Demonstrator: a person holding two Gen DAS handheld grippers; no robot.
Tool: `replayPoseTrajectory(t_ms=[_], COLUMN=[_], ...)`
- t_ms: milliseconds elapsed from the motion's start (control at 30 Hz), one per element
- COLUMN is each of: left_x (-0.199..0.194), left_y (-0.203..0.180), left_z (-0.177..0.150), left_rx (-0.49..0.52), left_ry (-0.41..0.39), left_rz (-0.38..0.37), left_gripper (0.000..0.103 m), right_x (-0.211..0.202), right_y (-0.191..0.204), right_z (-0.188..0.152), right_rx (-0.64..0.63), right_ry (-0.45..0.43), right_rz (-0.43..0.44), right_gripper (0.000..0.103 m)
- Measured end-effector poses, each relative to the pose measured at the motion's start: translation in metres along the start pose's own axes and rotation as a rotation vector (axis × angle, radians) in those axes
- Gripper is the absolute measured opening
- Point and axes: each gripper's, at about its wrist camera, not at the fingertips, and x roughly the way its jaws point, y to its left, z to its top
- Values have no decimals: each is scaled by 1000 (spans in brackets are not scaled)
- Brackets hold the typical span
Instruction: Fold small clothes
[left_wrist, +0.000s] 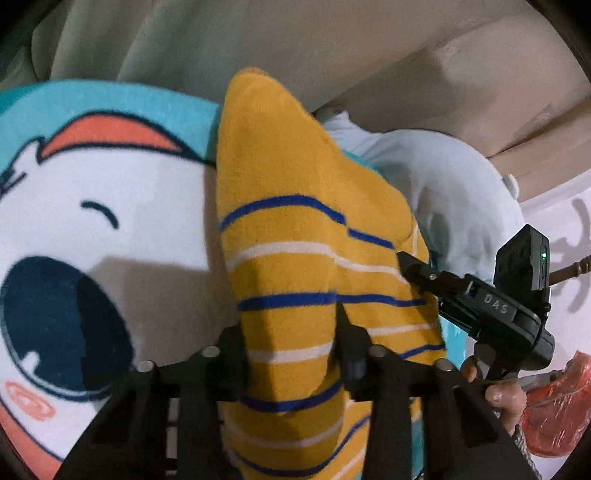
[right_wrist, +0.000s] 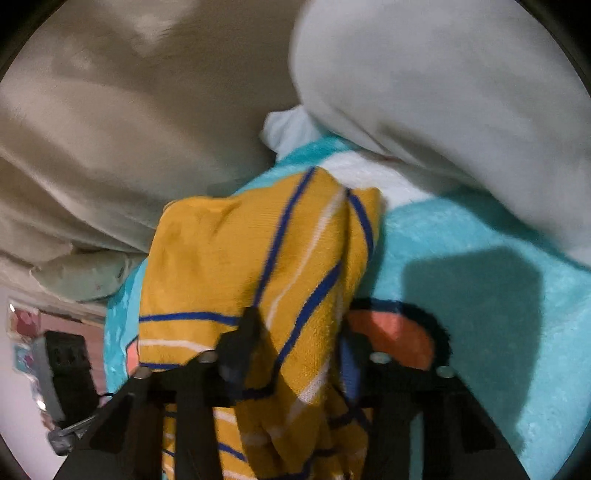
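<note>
A small yellow garment with blue and white stripes hangs lifted over a cartoon-print towel. My left gripper is shut on the garment's near edge. My right gripper shows at the right of the left wrist view, its tip pinching the garment's right edge. In the right wrist view the garment bunches between the fingers of my right gripper, which is shut on it above the turquoise towel.
A beige sheet covers the surface behind. A pale blue-white cloth lies to the right of the garment and shows large in the right wrist view. A red plastic-wrapped object sits at the far right.
</note>
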Motion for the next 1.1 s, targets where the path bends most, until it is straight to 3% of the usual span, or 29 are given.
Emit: replayPoseTrajectory(t_ms=[267,533,733,1100], left_x=[-55,-101,-106,-88], left_y=[1,37,56,73], left_z=[-11,-15,-17,-9], left_rx=[9,-3,2,4], left_ry=[-93,-152,-164,-140], left_rz=[21,100,156,166], left_gripper=[34,34,34,34], right_x=[-26,-28,-9,-3], right_y=[45,93,108,109], right_z=[-6,-20,-30,-31], right_rx=[-85,-185,-207,-215], right_ry=[-55,-56,-16,10], right_rz=[32,92,99,67], right_gripper=[30,28,25,24])
